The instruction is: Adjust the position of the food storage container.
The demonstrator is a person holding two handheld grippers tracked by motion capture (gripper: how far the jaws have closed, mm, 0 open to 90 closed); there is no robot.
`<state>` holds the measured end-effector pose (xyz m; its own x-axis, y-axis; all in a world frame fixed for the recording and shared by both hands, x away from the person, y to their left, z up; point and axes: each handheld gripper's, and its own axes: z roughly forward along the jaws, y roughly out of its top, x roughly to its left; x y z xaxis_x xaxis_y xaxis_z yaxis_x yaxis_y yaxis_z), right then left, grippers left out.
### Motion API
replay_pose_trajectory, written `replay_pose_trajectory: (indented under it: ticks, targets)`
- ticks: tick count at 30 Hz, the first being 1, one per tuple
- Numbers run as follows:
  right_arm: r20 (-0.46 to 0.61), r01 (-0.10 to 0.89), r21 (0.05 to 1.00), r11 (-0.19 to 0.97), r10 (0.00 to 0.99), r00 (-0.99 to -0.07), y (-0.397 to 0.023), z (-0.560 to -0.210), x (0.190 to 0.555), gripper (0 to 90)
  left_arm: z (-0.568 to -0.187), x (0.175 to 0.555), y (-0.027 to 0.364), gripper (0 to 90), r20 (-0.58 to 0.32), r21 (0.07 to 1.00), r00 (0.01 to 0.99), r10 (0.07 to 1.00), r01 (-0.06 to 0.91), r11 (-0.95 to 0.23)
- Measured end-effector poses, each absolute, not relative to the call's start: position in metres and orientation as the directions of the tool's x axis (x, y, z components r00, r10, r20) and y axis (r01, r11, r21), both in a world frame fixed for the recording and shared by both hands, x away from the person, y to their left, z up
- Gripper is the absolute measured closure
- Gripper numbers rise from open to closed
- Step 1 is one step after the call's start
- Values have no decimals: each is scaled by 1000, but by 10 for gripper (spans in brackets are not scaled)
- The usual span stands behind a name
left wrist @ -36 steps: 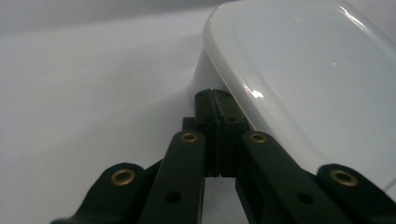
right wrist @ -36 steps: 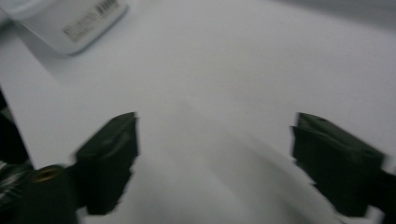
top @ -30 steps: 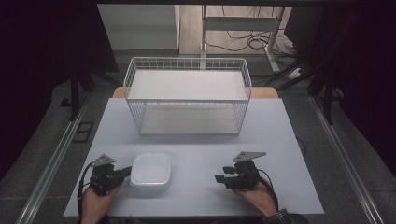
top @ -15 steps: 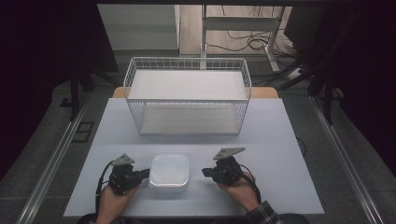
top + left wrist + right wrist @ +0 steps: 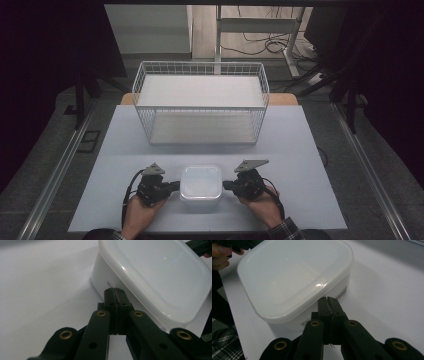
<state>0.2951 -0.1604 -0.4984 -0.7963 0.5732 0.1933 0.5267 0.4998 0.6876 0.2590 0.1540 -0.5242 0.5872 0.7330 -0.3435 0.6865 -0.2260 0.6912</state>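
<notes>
A white plastic container with a translucent lid (image 5: 201,182) stands near the table's front edge, between my two grippers. My left gripper (image 5: 173,186) is shut, and its closed tips rest against the container's left wall. My right gripper (image 5: 227,185) is shut too, tips against the right wall. In the left gripper view the black jaws (image 5: 115,291) meet just under the lid rim of the container (image 5: 155,272). The right gripper view shows its jaws (image 5: 328,300) pressed together at the wall of the container (image 5: 292,275), near a barcode label. Neither gripper holds anything.
A white wire basket (image 5: 200,102) stands at the back middle of the pale table (image 5: 310,150). Dark floor and metal rails run along both sides. The person's other hand (image 5: 220,255) shows at the top left of the right gripper view.
The container has slid right toward the table's middle with my left gripper behind it. My right gripper has shifted left to the container's other side.
</notes>
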Motion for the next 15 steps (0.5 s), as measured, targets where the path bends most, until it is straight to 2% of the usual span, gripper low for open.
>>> replay_pose_trajectory:
  ticks: [8,9,11,15]
  targets:
    - [196,548,688,475,605,-771,-178,-498,297,892,-522,265,135,898,-303,702,621,723,659,-272]
    - [184,541,690,481,607,-773,-177,-497,297,892,-520,263,137,893,-265,710,623,736,643,-288]
    - [160,527,694,491,608,-778,-177,-497,296,888,-518,261,141,858,-251,715,626,739,634,-294]
    - [123,495,723,483,614,-779,-190,-491,293,776,-516,259,154,646,-229,735,637,736,609,-299]
